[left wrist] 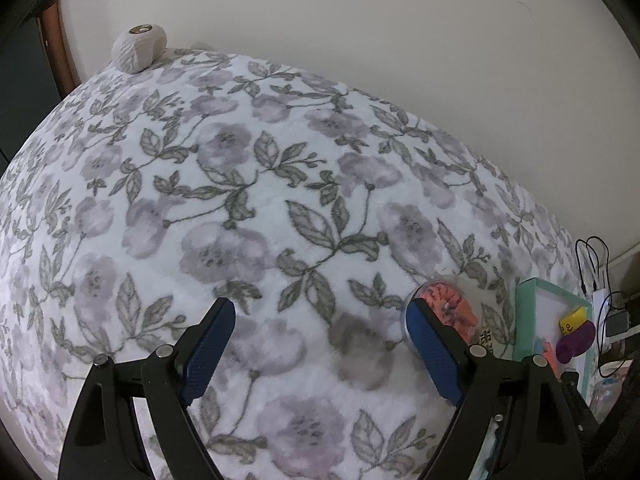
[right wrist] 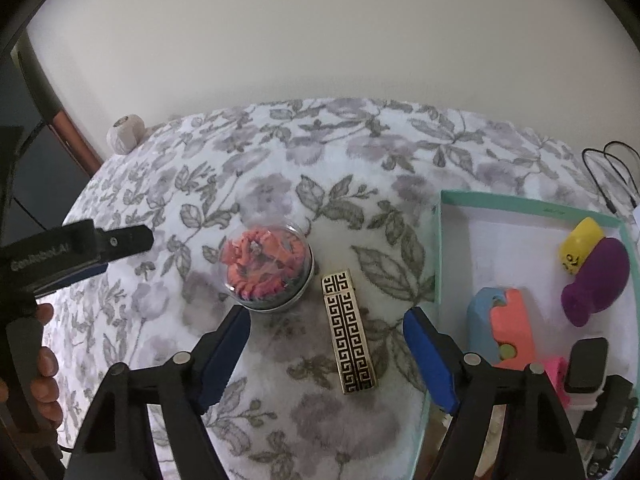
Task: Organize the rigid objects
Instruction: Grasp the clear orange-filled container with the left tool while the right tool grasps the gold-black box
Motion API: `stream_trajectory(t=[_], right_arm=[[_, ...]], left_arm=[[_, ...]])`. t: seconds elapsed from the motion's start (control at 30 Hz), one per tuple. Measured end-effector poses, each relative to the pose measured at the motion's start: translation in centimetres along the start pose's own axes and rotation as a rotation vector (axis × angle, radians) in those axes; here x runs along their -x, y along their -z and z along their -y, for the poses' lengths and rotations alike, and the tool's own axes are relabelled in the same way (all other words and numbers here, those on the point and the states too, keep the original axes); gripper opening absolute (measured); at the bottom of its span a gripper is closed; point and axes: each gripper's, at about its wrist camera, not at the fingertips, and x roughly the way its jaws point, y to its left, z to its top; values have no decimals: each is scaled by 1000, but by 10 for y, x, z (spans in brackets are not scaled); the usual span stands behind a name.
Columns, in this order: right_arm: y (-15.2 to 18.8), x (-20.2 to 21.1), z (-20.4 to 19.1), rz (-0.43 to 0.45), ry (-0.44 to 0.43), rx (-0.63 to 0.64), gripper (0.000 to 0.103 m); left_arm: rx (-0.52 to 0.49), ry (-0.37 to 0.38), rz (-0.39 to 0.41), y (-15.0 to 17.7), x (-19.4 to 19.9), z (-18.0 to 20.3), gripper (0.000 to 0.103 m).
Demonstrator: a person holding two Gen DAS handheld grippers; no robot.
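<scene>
In the right wrist view a clear dome with orange-red flowers and a gold-and-black patterned box lie on the floral blanket. My right gripper is open and empty, its jaws either side of the patterned box, above it. A teal-rimmed tray at the right holds a yellow figure, a purple object, a blue-and-orange block and a black item. My left gripper is open and empty over bare blanket; the dome is beside its right finger.
A pale yarn ball sits at the blanket's far left edge by the wall. Cables and a charger lie right of the tray. The left gripper also shows at the left in the right wrist view.
</scene>
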Motion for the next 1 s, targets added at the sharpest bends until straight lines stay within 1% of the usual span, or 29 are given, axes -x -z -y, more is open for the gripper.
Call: stream_trajectory(t=[0.1, 0.2, 0.33, 0.37, 0.43, 0.6, 0.73, 0.83, 1.0], right_arm=[[-1, -9, 2, -13, 6, -4, 75], [0, -16, 0, -24, 20, 8, 71], [1, -19, -2, -26, 59, 37, 69], [1, -19, -1, -28, 60, 34, 67], [2, -20, 0, -30, 59, 29, 60], [5, -24, -2, -47, 56, 40, 54], [6, -26, -2, -45, 74, 43, 47], [6, -26, -1, -40, 77, 37, 44], [5, -26, -1, -26, 92, 40, 45]], left_arm=[[-9, 22, 6, 1, -5, 8, 88], [-39, 35, 5, 4, -12, 20, 88], [-77, 68, 2, 8, -20, 36, 88], [-85, 75, 5, 9, -21, 40, 88], [-99, 91, 8, 11, -23, 48, 88], [-130, 123, 16, 14, -28, 64, 88], [-158, 129, 2, 18, -38, 75, 88], [-183, 125, -13, 22, -46, 83, 88], [-190, 115, -18, 24, -56, 89, 88]])
